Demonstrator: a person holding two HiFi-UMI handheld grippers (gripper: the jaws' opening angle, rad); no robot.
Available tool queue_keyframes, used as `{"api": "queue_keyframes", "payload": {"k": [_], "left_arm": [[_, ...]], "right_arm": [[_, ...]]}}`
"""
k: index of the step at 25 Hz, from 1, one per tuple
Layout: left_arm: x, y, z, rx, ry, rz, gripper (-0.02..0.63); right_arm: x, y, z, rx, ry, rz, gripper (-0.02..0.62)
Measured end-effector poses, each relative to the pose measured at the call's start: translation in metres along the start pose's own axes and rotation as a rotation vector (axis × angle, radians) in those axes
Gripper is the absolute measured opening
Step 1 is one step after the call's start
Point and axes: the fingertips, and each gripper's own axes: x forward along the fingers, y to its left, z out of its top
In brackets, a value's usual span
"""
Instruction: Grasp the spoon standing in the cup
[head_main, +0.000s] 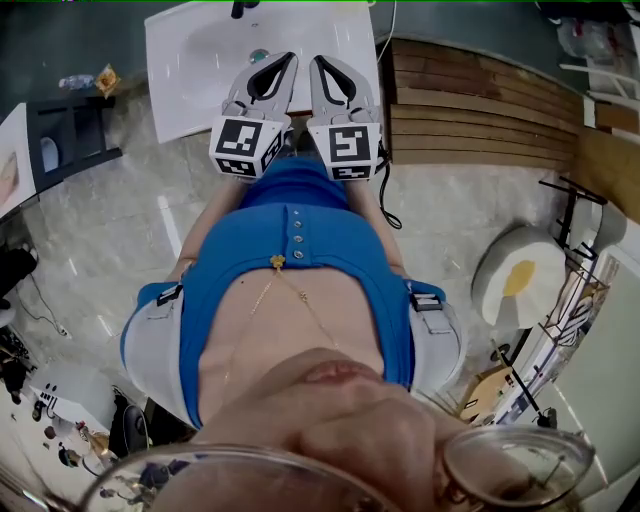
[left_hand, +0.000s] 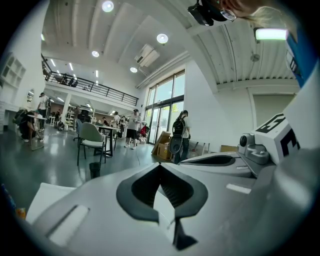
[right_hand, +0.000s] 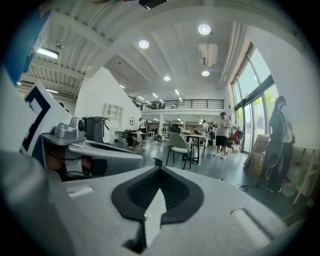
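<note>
Grey plastic jaws of the left gripper meet at their tips with nothing between them; its own view shows the dark pads closed on empty air. It hangs over the near edge of a white table, pointing roughly level across it.

Neither the spoon nor the cup can be picked out with certainty. A small dark upright thing stands at the table's far edge, just ahead of the left gripper, and it also shows past the table corner in the left gripper view. It may be the cup, but it is too small to tell, and no spoon handle can be seen.

Just beside the left one, almost touching it, the right gripper is likewise fully closed and holds nothing. A black cable trails down from it along the person's blue top.

The main risk, as I judge it, is a reach made with closed jaws: the tips would push the spoon's handle aside or tip the cup rather than straddle it. Because the two grippers sit so close together, opening one could make it bump the other. The trailing cable could also catch on the table's edge during a forward reach.
</note>
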Motion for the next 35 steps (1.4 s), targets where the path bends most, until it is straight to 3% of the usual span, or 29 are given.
{"api": "queue_keyframes", "payload": {"k": [10, 23, 29, 35], "left_arm": [[0.058, -0.007, 0.02, 0.018, -0.001, 0.048, 0.0], [0.093, -0.009, 0.013, 0.013, 0.013, 0.136, 0.0], [0.095, -0.001, 0.01, 0.013, 0.031, 0.156, 0.0], [0.102, 0.012, 0.009, 0.013, 0.039, 0.118, 0.0]], "right_arm": [[0.027, -0.056, 0.017, -0.014, -0.031, 0.072, 0.002], [0.047, -0.083, 0.005, -0.025, -0.026, 0.182, 0.002], [0.056, -0.091, 0.002, -0.021, -0.017, 0.176, 0.002], [0.068, -0.093, 0.003, -0.008, -0.007, 0.135, 0.002]]}}
